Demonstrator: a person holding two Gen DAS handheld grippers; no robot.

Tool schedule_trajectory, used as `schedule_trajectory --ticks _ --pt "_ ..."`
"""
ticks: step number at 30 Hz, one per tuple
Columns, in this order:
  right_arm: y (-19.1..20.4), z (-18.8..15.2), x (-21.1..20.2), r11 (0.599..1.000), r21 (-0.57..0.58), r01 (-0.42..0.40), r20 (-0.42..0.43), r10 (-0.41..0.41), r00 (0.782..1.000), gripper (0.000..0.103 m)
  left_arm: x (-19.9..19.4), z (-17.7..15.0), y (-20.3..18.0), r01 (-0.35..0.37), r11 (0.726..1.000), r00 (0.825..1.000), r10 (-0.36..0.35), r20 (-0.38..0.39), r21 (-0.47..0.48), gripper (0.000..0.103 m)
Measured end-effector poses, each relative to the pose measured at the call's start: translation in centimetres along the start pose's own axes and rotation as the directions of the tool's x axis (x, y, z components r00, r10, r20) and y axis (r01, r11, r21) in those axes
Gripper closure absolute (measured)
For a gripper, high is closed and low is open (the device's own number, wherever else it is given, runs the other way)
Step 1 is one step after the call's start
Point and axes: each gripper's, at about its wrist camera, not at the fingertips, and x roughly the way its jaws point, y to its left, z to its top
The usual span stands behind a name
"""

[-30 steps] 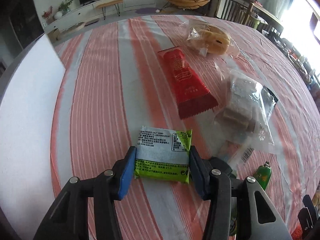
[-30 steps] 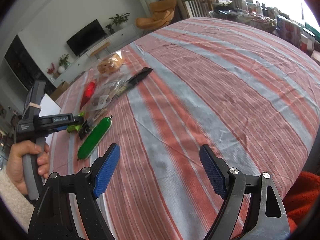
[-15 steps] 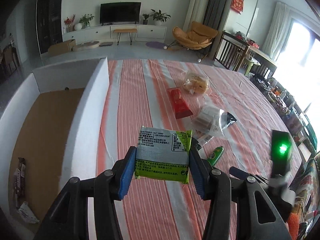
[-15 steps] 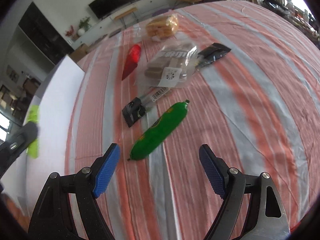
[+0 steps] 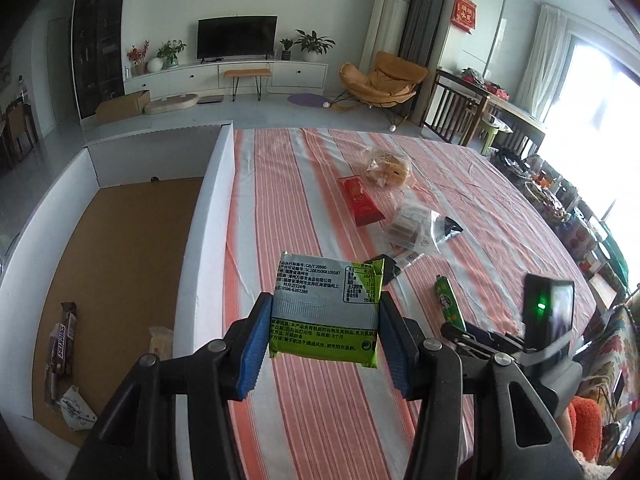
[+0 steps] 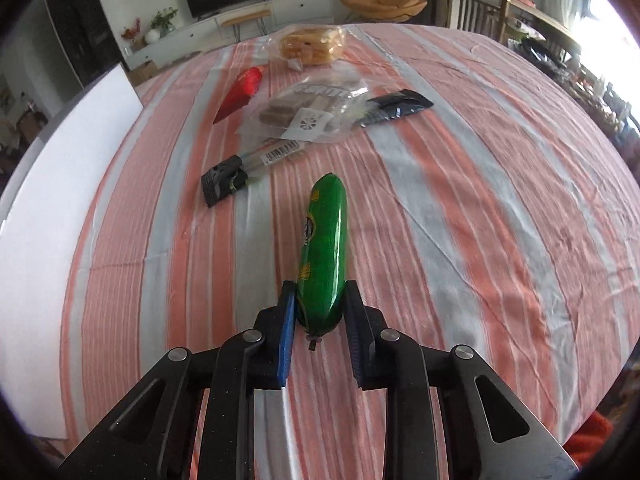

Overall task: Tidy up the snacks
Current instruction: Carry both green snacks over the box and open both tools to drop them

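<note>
My left gripper (image 5: pixel 324 344) is shut on a green and silver snack packet (image 5: pixel 326 312), held high above the striped table next to the white box (image 5: pixel 208 216). My right gripper (image 6: pixel 320 312) is shut on the near end of a green sausage stick (image 6: pixel 324 240) that lies on the tablecloth; it also shows in the left wrist view (image 5: pixel 450 304). On the table lie a red packet (image 6: pixel 240 94), a clear bag of wafers (image 6: pixel 312 114), a bagged bun (image 6: pixel 312 44) and a black-ended clear packet (image 6: pixel 240 172).
The white box has a brown floor (image 5: pixel 116 264) with a Snickers bar (image 5: pixel 60 352) and small wrappers in its near corner. The box wall (image 6: pixel 60 200) stands left of the snacks. Cluttered shelves (image 5: pixel 560 208) lie beyond the table's right edge.
My left gripper lifted the green packet up off the table, beside the box. My right gripper moved in to the green sausage stick and closed on its near end.
</note>
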Motion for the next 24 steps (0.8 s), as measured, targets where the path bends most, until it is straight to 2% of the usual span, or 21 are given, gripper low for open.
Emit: schedule_trajectory --ticks 2,3,4,5,6,8,10,12,18,21,24 --pt "-2.1 -1.2 -0.9 0.990 0.085 -0.112 0.031 0.110 0.993 0.080 -0.2 -0.3 -0.2 0.011 1.000 1.000 -0.011 -0.001 0.007 0.052" --pt "-3.1 -1.5 -1.3 0.974 0.135 -0.183 0.046 0.178 0.983 0.079 -0.3 -0.5 -0.4 0.011 1.000 1.000 -0.011 0.000 0.014 0.052" --pt "-4.4 -1.6 -1.9 0.941 0.194 -0.278 0.081 0.267 0.960 0.079 -0.4 -0.5 -0.5 0.010 1.000 1.000 -0.010 0.001 0.019 0.052" --pt "-5.1 -1.5 -2.5 0.913 0.222 -0.343 0.121 0.323 0.939 0.079 -0.6 -0.5 -0.5 0.010 1.000 1.000 -0.010 0.002 0.020 0.052" --pt "-6.0 -1.3 -3.1 0.877 0.242 -0.415 0.164 0.384 0.908 0.079 -0.9 -0.4 -0.4 0.014 1.000 1.000 -0.014 0.004 0.016 0.052" --pt "-6.7 -1.0 -3.0 0.817 0.259 -0.516 0.185 0.482 0.856 0.079 -1.8 -0.3 -0.2 0.028 1.000 0.999 -0.028 0.016 0.002 0.052" --pt "-6.8 -1.3 -2.5 0.782 0.276 -0.559 0.180 0.529 0.829 0.079 -2.8 -0.1 0.2 0.036 0.999 0.999 -0.036 0.036 -0.005 0.052" --pt "-5.9 -0.7 -2.1 0.776 0.278 -0.565 0.169 0.540 0.825 0.079 -4.0 0.1 0.8 0.043 0.999 0.998 -0.042 0.053 -0.010 0.052" --pt "-3.2 0.6 -3.5 0.758 0.219 -0.614 0.177 0.588 0.789 0.079 -7.4 0.5 4.4 0.041 0.996 0.994 -0.034 0.102 -0.076 0.052" --pt "-0.3 1.9 -5.6 0.725 0.164 -0.669 0.185 0.644 0.743 0.079 -9.3 0.8 7.4 -0.004 0.992 0.990 0.021 0.139 -0.122 0.052" --pt "4.1 3.7 -7.8 0.656 0.095 -0.748 0.172 0.730 0.662 0.079 -11.0 1.0 10.9 -0.096 0.980 0.979 0.124 0.163 -0.172 0.052"
